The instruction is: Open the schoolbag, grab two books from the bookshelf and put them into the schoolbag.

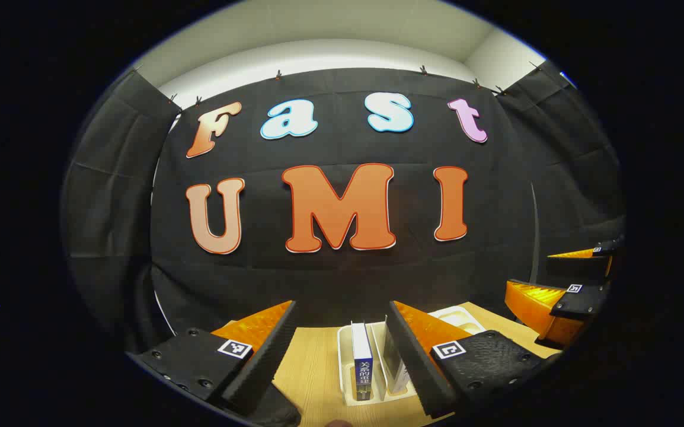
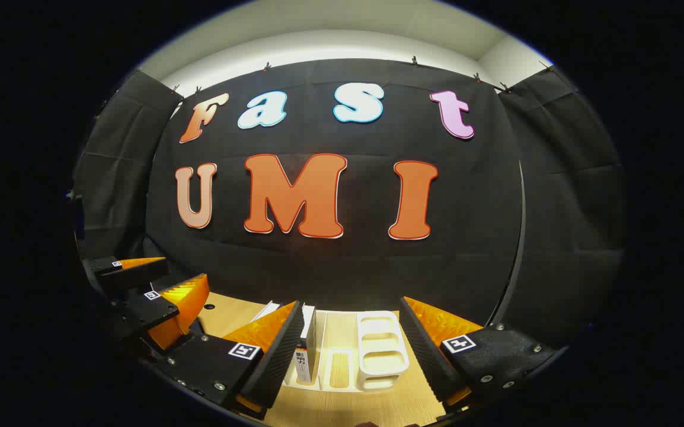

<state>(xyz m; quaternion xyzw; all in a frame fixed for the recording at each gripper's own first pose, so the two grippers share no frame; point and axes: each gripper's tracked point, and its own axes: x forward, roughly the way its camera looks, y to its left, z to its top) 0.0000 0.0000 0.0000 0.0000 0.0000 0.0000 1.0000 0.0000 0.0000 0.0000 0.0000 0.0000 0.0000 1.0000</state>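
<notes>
- Ahead, black cloth is walling the far side of the booth, and a wooden table (image 1: 312,367) is running beneath both grippers.
- A white bookshelf (image 2: 380,350) is sitting on that table, its slots standing open on the right.
- In the left gripper view, the left gripper (image 1: 342,356) is hovering spread wide, pinching nothing; a blue-spined book (image 1: 361,362) is standing upright in the rack between its fingers, with a second book (image 1: 394,362) just right of it.
- The right gripper (image 2: 351,350) is likewise hanging open, with a book (image 2: 305,350) standing just beside its left finger.
- Each view is catching the other gripper off to one side, well apart.
</notes>
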